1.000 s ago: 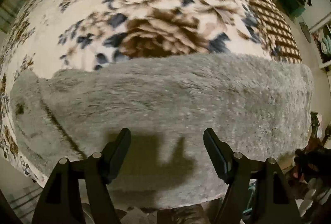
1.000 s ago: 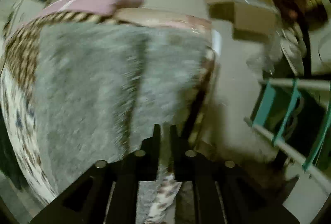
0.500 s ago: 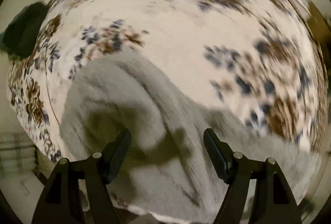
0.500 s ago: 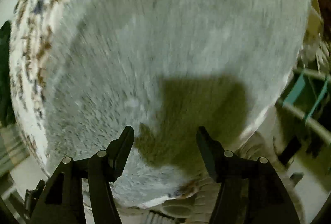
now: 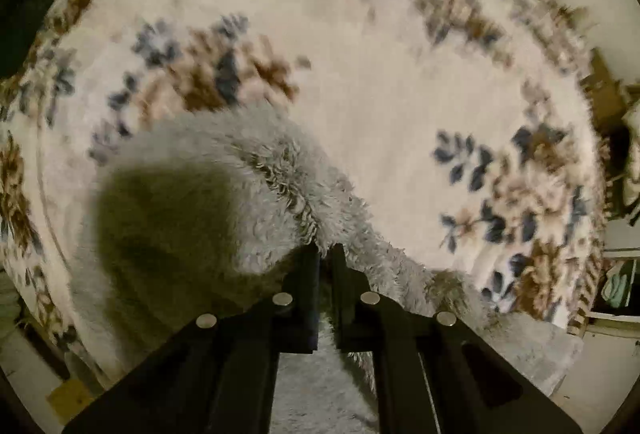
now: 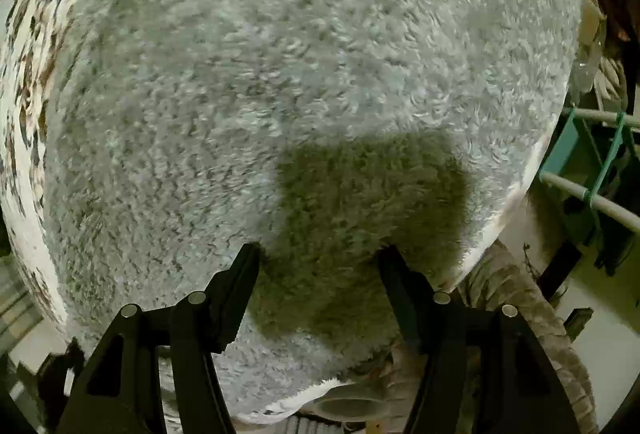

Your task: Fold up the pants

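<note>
Pants [image 5: 192, 218] of grey fleece lie on a floral blanket [image 5: 400, 113] that covers the work surface, shown here from both wrist cameras looking steeply down. In the left wrist view the left gripper [image 5: 327, 254] has its jaws clenched on a raised ridge of the fleece, the pile bunching up just ahead of the fingertips; the pinched edge runs diagonally from upper left to lower right, and more grey cloth shows beneath the gripper. In the right wrist view the right gripper [image 6: 318, 254] hangs over the pants [image 6: 300, 73] with its jaws spread and nothing between them (its shadow falls on the pile directly ahead, and whether the tips brush the fleece cannot be told). The blanket [image 6: 24, 81] appears only as a narrow band at the left of this view, and a teal frame [image 6: 580, 161] stands off the right edge.

Progress, judged from how the cloth lies: the garment appears already doubled into a broad slab, since no separate legs or waistband can be picked out. At least one further fold seems to remain, the left grasp being the start of it; the right side has no hold yet.

Orientation: the long axis probably follows the pinched edge, running diagonally across the left view toward the right gripper's side. Which end is the waist cannot be told.
</note>
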